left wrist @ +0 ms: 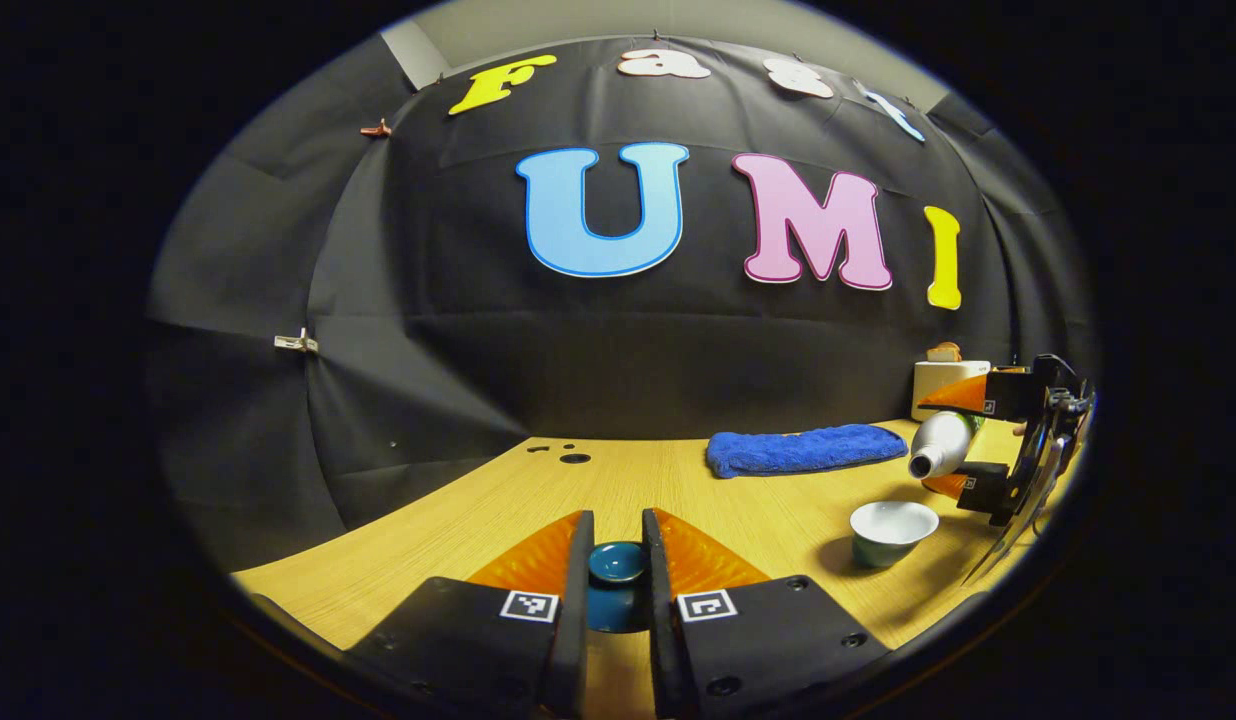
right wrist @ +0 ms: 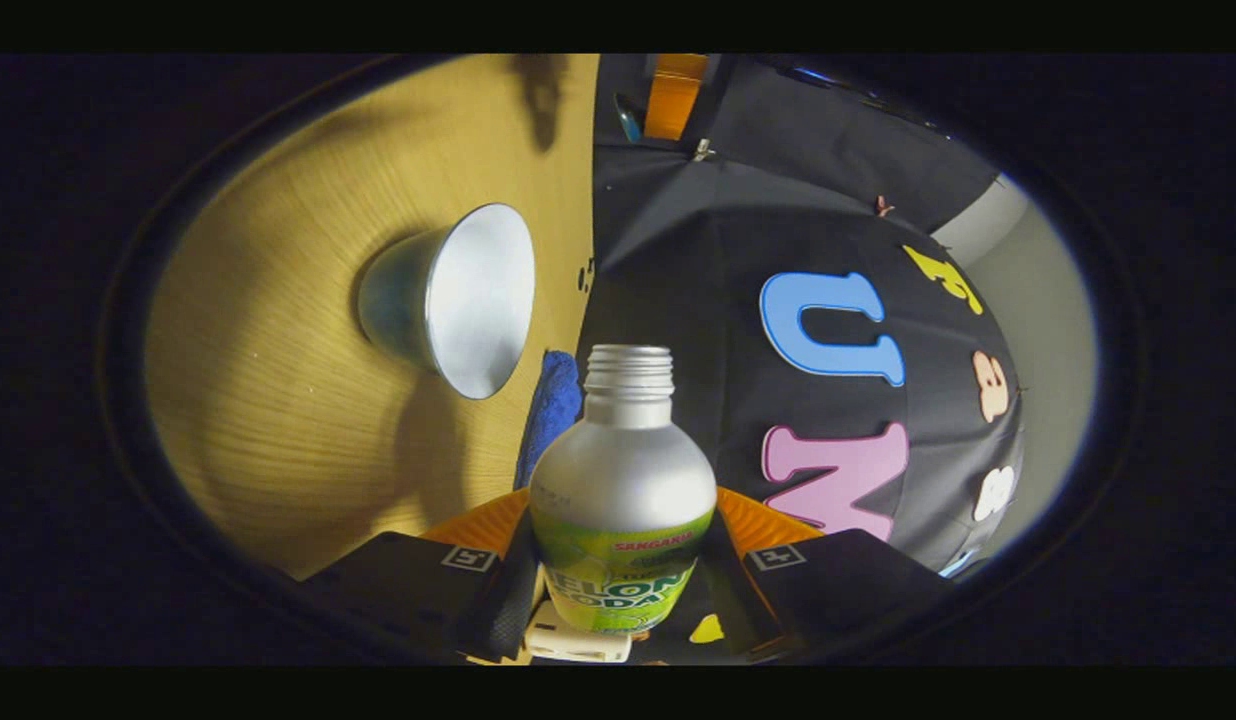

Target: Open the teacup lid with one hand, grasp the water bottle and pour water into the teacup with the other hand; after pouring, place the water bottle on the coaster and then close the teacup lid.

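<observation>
Left hand-held gripper [left wrist: 618,560], bottom centre of the left gripper view: both fingers closed on the teal teacup lid [left wrist: 618,562], held above the desk [left wrist: 678,480]. Right hand-held gripper [right wrist: 623,570], bottom centre of the right gripper view: clamped on the water bottle [right wrist: 623,500], uncapped, tipped sideways. Teacup [left wrist: 892,532] stands uncovered at lower right of the left gripper view, just below the bottle mouth. Blue towel [left wrist: 803,448] lies behind it, near the wall.
</observation>
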Demonstrator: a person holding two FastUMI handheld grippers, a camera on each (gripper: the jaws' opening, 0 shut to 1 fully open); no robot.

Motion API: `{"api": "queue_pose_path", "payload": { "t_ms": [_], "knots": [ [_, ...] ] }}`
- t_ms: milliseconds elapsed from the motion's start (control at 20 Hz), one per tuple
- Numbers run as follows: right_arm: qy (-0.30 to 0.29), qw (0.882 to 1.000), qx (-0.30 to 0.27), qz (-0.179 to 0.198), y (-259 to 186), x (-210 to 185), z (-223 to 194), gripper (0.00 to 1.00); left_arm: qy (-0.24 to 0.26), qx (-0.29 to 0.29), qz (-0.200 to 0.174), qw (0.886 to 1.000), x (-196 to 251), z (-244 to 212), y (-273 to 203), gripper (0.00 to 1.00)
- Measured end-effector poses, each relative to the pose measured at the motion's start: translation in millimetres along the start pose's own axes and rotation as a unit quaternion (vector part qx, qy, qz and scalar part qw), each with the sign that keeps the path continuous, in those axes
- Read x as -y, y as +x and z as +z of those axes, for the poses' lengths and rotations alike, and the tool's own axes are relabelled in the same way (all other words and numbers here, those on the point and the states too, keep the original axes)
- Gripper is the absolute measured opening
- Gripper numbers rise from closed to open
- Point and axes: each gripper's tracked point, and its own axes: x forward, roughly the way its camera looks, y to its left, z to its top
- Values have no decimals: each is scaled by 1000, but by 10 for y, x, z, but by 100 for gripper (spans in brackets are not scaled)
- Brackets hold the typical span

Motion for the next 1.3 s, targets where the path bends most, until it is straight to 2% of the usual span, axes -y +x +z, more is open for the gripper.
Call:
{"api": "queue_pose_path", "payload": {
  "t_ms": [400, 450, 500, 1300],
  "knots": [
    [-59, 998, 14, -5, 54, 75, 34, 75, 0, 0, -6, 1000, 21, 2, 4, 29],
    [-62, 998, 17, -6, 55, 79, 48, 72, 0, 0, -6, 1000, 18, -1, 8, 29],
    [-65, 998, 17, -6, 57, 77, 43, 75, 0, 0, -6, 1000, 18, 0, 13, 29],
    [-128, 991, 32, -15, 120, 197, 23, 75, 0, 0, -9, 1000, 22, -8, 1, 29]
  ]
}}
